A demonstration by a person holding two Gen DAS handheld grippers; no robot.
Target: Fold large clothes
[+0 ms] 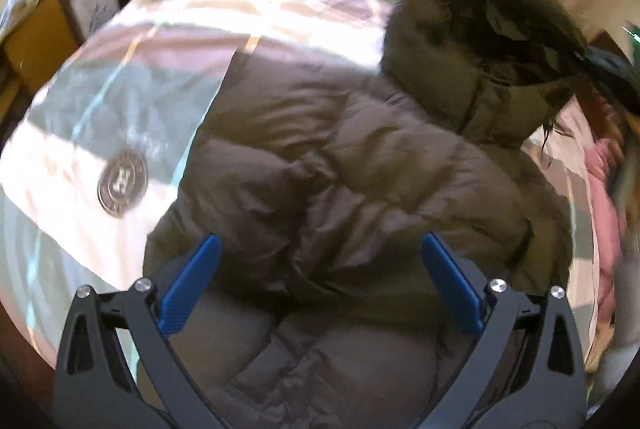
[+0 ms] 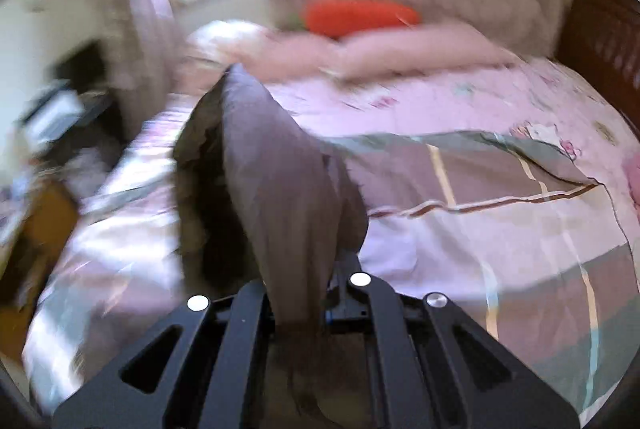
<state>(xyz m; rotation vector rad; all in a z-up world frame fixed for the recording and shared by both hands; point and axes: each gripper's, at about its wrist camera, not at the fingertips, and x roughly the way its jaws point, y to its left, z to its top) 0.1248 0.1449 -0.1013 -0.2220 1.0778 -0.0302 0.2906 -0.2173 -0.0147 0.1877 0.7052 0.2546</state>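
Observation:
A large olive-brown puffer jacket (image 1: 340, 165) lies spread on the bed, its fur-trimmed hood (image 1: 480, 29) at the upper right. My left gripper (image 1: 320, 249) is open, its blue pads (image 1: 192, 285) spread just above the jacket's quilted body, holding nothing. In the right wrist view my right gripper (image 2: 300, 309) is shut on a fold of the jacket (image 2: 276, 181), which rises lifted in front of the camera; its fingertips are hidden by the fabric.
The bed has a pink and grey plaid duvet (image 2: 500, 213) with a round logo (image 1: 122, 183). An orange plush (image 2: 360, 15) and pink pillows (image 2: 400, 49) lie at the headboard. A desk with clutter (image 1: 52, 9) stands to the left. Pink clothes (image 1: 604, 189) lie at the right edge.

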